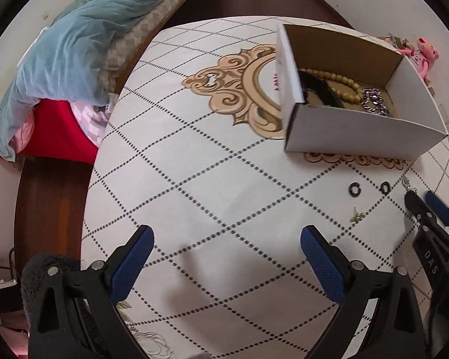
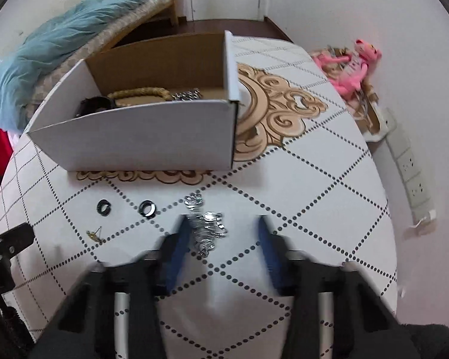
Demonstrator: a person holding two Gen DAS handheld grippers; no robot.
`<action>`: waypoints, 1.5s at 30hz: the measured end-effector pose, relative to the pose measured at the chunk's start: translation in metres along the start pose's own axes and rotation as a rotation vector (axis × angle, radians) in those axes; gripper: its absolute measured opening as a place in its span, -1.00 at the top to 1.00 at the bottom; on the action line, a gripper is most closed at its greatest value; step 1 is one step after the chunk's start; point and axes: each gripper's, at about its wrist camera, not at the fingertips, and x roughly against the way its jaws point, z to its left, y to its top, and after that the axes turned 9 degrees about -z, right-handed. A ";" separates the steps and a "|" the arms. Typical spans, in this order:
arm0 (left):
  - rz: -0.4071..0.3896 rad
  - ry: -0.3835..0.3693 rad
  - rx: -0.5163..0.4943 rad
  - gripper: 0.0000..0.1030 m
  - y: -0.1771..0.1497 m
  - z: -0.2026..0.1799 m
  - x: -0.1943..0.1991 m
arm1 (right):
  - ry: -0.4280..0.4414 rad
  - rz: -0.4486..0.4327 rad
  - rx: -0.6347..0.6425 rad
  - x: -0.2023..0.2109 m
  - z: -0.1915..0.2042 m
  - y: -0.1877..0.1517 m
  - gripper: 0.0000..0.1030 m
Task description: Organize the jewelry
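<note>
A white cardboard box (image 1: 359, 134) (image 2: 140, 137) stands on the table and holds a wooden bead necklace (image 1: 338, 82), a black band (image 1: 320, 89) and a silver chain (image 1: 374, 101). Two black rings (image 2: 104, 208) (image 2: 147, 208) and a small gold pin (image 2: 94, 234) lie in front of the box. A silver chain pile (image 2: 206, 230) lies between the fingers of my right gripper (image 2: 223, 239), which is open just above it. My left gripper (image 1: 227, 248) is open and empty over bare table. The right gripper also shows in the left wrist view (image 1: 428, 206).
The table (image 1: 194, 179) has a white quilted cover with a gold ornament. A bed with a blue duvet (image 1: 68, 59) lies to the left. A pink plush toy (image 2: 353, 68) and a power strip (image 2: 410, 167) sit at the table's right edge.
</note>
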 end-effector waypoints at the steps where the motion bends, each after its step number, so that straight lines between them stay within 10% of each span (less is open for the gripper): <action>1: -0.001 -0.004 -0.006 -0.94 0.000 -0.004 0.000 | 0.002 0.010 0.007 0.000 0.001 0.000 0.87; 15: -0.029 -0.168 -0.069 -0.85 -0.010 -0.071 -0.004 | 0.026 0.047 -0.176 0.027 -0.053 -0.008 0.90; 23: -0.078 -0.193 -0.123 0.29 -0.008 -0.087 -0.005 | 0.010 0.054 -0.200 0.026 -0.063 -0.011 0.90; 31: -0.089 -0.228 -0.128 0.86 -0.010 -0.093 -0.003 | 0.000 0.047 -0.202 0.029 -0.065 -0.009 0.90; 45: -0.141 -0.287 -0.110 0.88 0.003 -0.075 0.034 | 0.086 -0.004 -0.218 0.063 -0.061 0.016 0.90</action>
